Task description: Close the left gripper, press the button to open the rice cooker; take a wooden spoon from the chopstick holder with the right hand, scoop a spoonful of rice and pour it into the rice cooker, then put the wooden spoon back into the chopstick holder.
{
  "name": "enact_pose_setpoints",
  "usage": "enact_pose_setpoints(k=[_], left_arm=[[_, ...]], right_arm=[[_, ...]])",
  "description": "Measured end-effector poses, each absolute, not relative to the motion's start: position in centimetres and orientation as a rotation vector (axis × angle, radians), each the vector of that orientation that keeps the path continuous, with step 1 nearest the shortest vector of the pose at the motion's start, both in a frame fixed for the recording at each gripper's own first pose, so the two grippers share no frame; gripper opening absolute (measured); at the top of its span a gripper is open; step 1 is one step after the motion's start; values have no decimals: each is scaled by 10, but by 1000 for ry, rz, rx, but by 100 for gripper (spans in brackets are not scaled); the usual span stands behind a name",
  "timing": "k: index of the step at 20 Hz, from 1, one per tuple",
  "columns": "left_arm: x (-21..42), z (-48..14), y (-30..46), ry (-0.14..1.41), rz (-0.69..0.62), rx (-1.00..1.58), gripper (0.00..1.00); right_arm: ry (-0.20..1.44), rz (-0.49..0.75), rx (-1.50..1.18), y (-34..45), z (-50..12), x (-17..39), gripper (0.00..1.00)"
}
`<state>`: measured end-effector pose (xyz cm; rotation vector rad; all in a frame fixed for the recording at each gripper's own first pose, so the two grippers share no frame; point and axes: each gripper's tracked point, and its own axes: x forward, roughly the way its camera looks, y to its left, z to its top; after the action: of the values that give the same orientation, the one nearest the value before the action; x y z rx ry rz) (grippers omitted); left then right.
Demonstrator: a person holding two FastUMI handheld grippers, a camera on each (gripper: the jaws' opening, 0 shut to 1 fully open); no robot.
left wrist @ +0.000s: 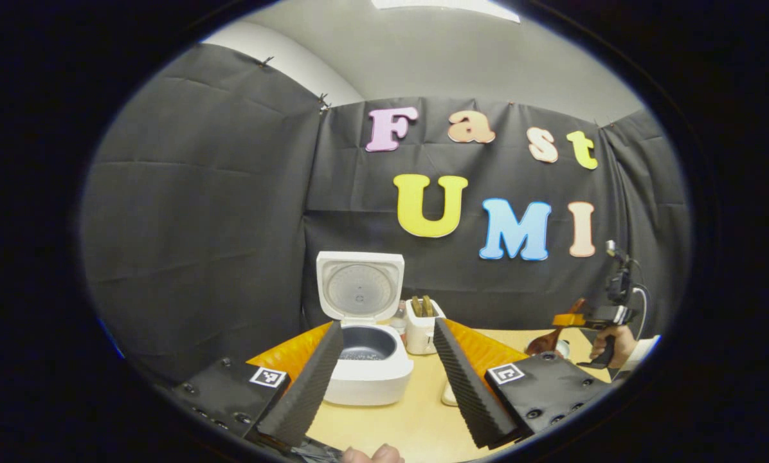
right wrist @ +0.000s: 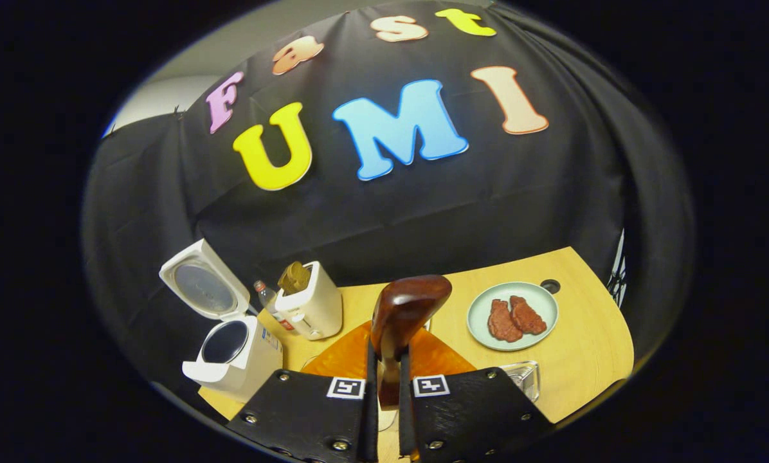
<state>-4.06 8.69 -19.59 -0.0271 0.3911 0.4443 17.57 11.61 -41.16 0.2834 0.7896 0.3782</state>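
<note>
In the left gripper view the white rice cooker (left wrist: 366, 366) stands with its lid (left wrist: 359, 286) raised and its dark pot showing. My left gripper (left wrist: 388, 323) is open, its fingers framing the cooker from a short way back. To the cooker's right is the white chopstick holder (left wrist: 422, 328). Far right, a hand (left wrist: 616, 344) holds my right gripper (left wrist: 600, 318) with the wooden spoon (left wrist: 548, 341). In the right gripper view my right gripper (right wrist: 388, 354) is shut on the wooden spoon (right wrist: 407, 308), bowl end up. The open cooker (right wrist: 233, 350) and holder (right wrist: 310, 305) lie left.
On the wooden table (right wrist: 584, 347) a pale green plate (right wrist: 539, 297) carries two pieces of meat. A clear container (right wrist: 524, 376) sits near my right gripper's right side. A small bottle (right wrist: 265, 296) stands between cooker and holder. Black cloth walls close the back and sides.
</note>
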Motion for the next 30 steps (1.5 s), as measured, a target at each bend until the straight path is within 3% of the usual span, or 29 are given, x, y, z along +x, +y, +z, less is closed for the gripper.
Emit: enact_pose_setpoints(k=[9, 14, 22, 30], left_arm=[[-58, -205, 146, 350, 386, -101, 95], [-67, -221, 163, 364, 369, -170, 94], [-82, -226, 178, 375, 395, -200, 96], [-80, -213, 178, 351, 394, -204, 94]], right_arm=[[1004, 344, 9, 182, -512, 134, 13], [1009, 364, -105, 199, -523, 119, 13], [1119, 278, 194, 226, -528, 116, 13], [1085, 143, 594, 193, -486, 139, 13]])
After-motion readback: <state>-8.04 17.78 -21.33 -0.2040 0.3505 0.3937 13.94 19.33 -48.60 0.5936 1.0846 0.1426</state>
